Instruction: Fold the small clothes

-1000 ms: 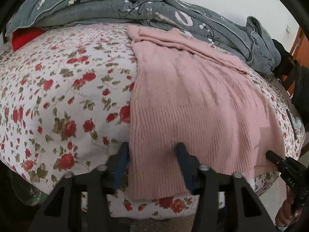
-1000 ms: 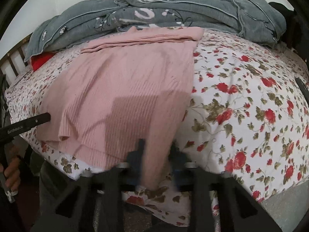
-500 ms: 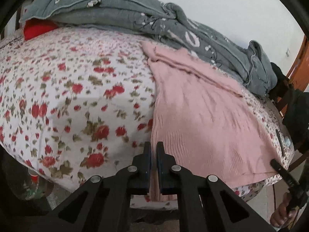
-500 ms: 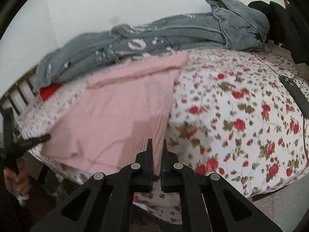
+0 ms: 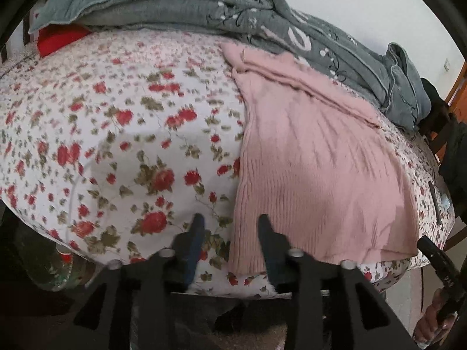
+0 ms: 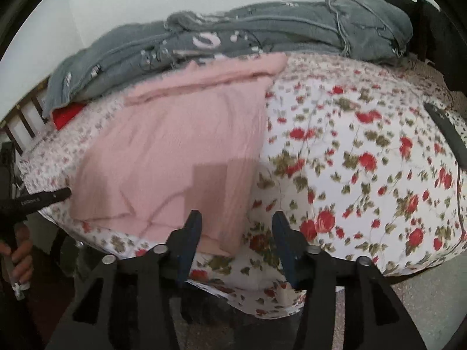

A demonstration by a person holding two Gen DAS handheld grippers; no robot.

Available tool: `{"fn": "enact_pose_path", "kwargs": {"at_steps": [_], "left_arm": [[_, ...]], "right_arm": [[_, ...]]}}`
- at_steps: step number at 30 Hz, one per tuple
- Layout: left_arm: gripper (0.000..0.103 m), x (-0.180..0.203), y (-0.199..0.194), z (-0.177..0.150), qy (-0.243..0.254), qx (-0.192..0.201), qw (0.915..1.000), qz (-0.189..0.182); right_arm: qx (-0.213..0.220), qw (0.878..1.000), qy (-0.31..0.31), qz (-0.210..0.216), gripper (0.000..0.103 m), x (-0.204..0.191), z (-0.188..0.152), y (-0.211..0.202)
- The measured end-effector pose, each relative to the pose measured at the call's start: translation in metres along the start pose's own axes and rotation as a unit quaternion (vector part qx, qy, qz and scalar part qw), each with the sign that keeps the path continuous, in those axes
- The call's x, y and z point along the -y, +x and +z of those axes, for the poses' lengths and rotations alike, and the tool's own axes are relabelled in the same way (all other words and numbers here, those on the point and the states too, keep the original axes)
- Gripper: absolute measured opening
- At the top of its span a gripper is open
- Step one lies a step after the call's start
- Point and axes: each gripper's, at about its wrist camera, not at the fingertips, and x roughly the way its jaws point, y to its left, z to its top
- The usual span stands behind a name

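Bedding came first: a big bed sheet with red flowers (image 5: 122,134) covered the whole bed, and a grey blanket (image 5: 181,8) lay bunched along the far side by the wall. On the sheet lay the pink sweater (image 5: 315,169), spread flat, its top end touching the grey blanket and its bottom hem at the near edge of the bed, hanging over a little. A thin dark thing (image 6: 449,134) sat on the sheet well off to the right; I could not tell what it was.

The left gripper (image 5: 230,224) was at the sweater's left bottom corner. Its jaws were opening, with that corner's edge in the gap between them, but the fingers did not press on it. The right gripper (image 6: 236,221) was at the right bottom corner. Its jaws were opening too, with the corner in between and not squeezed. So both tongs held nothing.

It looked like the hem had been let go and a new grab was needed. To do that well, each gripper should take only its own corner of the knit, not the sheet under it. Both should pinch evenly, lift together, and carry the hem toward the top end so the edges line up. The knit was soft and stretchy, so a slow pull would keep it flat.
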Motion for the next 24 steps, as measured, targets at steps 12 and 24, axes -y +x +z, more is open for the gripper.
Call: {"fn": "enact_pose_path", "kwargs": {"at_steps": [12,24], "left_arm": [[0.041,0.0,-0.037,0.011,-0.001,0.029,0.9996,0.006],[0.047,0.002,-0.036,0.034,0.028,0.043,0.9986,-0.012]], "right_arm": [[0.023,0.999,-0.004,0.024,0.051,-0.013,0.023,-0.013],[0.002,1.0,-0.002,-0.011,0.051,-0.011,0.025,0.0]]}}
